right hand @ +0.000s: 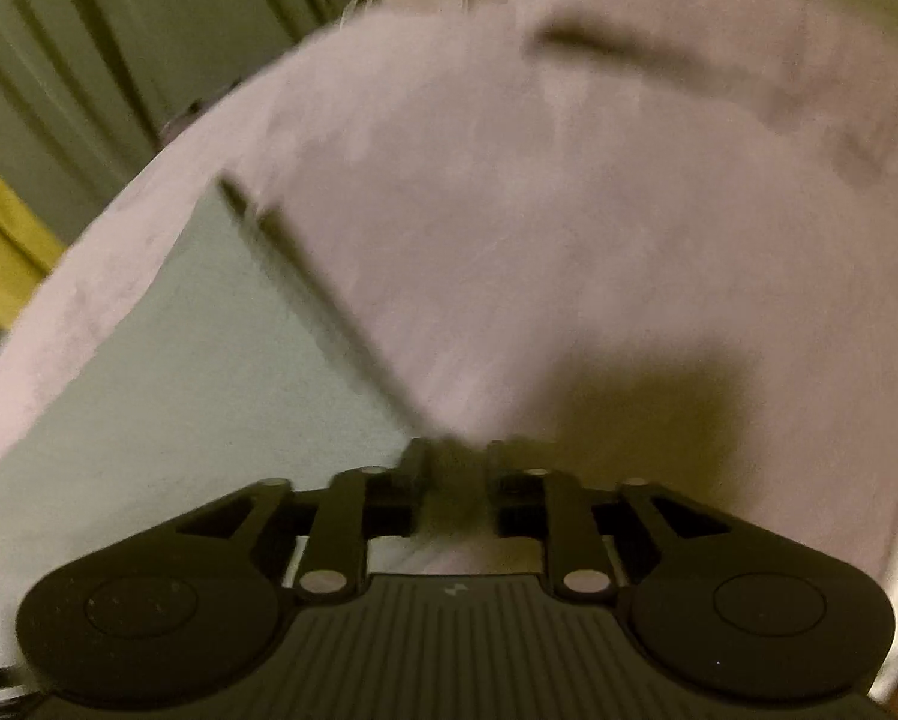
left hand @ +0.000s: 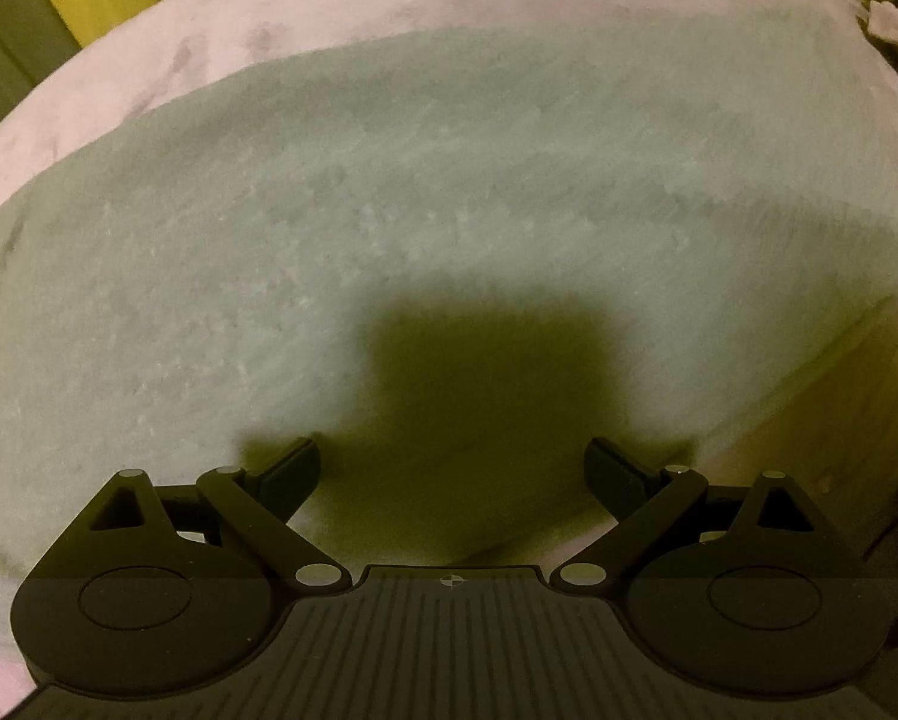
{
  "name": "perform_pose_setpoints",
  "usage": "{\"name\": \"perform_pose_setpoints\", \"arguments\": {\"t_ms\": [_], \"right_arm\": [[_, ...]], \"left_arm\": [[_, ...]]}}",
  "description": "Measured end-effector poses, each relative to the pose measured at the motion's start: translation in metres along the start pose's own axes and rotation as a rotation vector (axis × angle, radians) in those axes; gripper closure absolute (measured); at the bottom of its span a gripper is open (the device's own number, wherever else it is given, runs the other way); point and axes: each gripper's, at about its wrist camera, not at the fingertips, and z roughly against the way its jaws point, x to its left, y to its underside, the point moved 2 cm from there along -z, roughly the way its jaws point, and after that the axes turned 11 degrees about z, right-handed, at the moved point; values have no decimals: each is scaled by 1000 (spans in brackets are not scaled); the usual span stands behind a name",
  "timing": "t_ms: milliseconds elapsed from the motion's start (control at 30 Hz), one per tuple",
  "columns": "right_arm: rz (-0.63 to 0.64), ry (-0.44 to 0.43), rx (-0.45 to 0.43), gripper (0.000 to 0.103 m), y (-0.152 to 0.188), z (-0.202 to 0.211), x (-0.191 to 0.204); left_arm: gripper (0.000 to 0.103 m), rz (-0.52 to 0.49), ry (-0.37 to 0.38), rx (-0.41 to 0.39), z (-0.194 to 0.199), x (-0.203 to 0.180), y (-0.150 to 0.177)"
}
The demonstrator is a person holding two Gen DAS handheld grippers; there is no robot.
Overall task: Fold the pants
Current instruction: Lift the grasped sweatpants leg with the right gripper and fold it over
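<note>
The left tongs [left hand: 453,468] are standing wide apart, hovering just over the pale grey-green pants [left hand: 329,240], which are lying flat on a pink fuzzy blanket [left hand: 389,6]. The right tongs [right hand: 454,462] are sitting narrowly apart at the pants' edge [right hand: 167,372]; blur is hiding whether they are gripping cloth.

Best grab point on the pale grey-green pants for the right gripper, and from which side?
Likely the corner of the pale grey-green pants nearest the right gripper, where its straight dark edge ends. Come from above and slide one finger under: the cloth lies flat on the pink fuzzy blanket, so only edges offer purchase.
</note>
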Motion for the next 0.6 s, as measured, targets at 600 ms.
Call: {"name": "perform_pose_setpoints", "arguments": {"t_ms": [600], "right_arm": [[21,-187,155,103,5,-36,56]], "left_arm": [[5,-73,-20,14,1,25,24]]}}
